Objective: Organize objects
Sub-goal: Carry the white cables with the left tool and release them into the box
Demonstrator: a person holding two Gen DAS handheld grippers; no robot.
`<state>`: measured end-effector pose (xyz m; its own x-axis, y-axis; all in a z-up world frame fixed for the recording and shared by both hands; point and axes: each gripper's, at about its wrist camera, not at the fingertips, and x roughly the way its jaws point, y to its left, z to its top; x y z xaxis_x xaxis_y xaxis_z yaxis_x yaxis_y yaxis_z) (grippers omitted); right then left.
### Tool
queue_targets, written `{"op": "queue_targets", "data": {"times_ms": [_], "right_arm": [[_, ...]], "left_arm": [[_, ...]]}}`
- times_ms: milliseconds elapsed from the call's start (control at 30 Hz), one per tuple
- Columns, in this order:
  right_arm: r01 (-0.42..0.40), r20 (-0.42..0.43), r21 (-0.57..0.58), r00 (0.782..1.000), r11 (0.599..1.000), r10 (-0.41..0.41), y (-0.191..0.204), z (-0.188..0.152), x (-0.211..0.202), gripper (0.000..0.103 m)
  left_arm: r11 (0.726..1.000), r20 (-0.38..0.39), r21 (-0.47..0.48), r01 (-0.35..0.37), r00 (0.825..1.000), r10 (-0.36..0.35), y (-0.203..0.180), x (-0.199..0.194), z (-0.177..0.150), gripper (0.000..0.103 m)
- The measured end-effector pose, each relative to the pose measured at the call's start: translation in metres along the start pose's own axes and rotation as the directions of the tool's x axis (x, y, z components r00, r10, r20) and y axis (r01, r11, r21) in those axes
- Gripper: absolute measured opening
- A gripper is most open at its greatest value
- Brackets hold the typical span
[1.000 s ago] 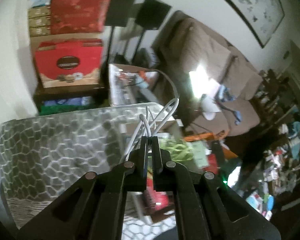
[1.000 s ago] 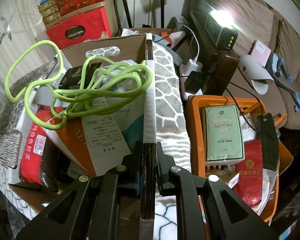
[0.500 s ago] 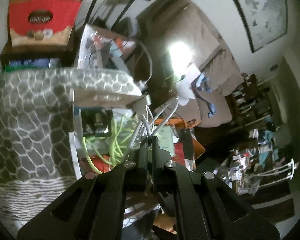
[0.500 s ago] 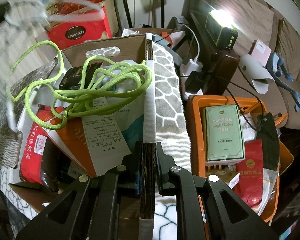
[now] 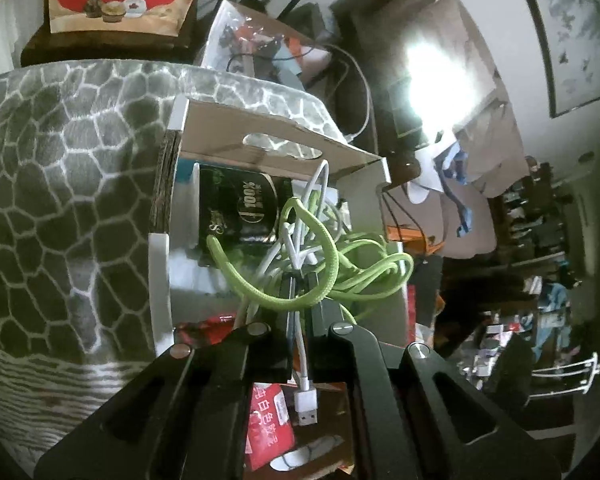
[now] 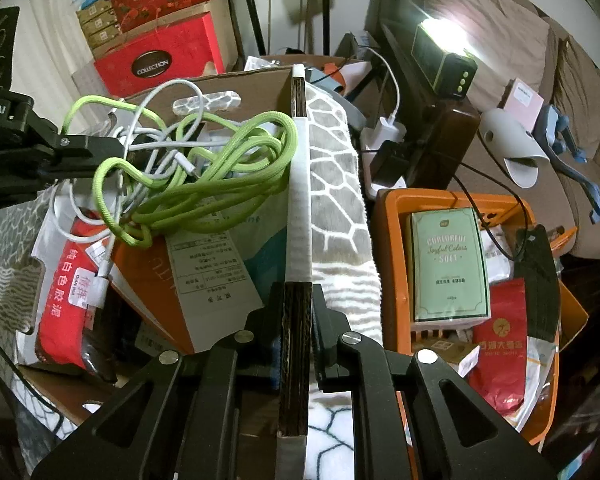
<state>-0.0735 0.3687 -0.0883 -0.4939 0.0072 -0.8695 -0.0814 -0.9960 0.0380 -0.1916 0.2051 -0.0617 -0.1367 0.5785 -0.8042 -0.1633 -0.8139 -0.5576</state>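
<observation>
The left gripper (image 5: 298, 280) reaches into the cardboard box (image 6: 236, 80), pinching the white cable (image 5: 304, 360) between near-closed fingers, its plug dangling beneath; it sits amid the green rope (image 6: 204, 168), apparently to lay the cable there. The right gripper (image 6: 297, 292) clamps the box's taped wall (image 6: 299, 200), probably steadying it. Right of it, an orange crate (image 6: 388, 240) holds packets.
</observation>
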Motion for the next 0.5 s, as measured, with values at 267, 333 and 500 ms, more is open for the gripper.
{"op": "queue_targets", "data": {"times_ms": [267, 333, 500], "right_arm": [[-0.002, 0.000, 0.002, 1.000, 1.000, 0.002, 0.000, 0.000, 0.000, 0.012], [-0.002, 0.001, 0.002, 1.000, 1.000, 0.002, 0.000, 0.000, 0.000, 0.012], [-0.002, 0.002, 0.003, 1.000, 1.000, 0.002, 0.000, 0.000, 0.000, 0.012]], "left_arm": [[0.995, 0.000, 0.071, -0.070, 0.998, 0.070, -0.015, -0.010, -0.005, 0.045], [0.991, 0.031, 0.098, -0.085, 0.996, 0.083, -0.020, -0.022, -0.008, 0.055], [0.977, 0.074, 0.155, -0.144, 0.988, 0.134, -0.030, -0.049, -0.015, 0.065]]}}
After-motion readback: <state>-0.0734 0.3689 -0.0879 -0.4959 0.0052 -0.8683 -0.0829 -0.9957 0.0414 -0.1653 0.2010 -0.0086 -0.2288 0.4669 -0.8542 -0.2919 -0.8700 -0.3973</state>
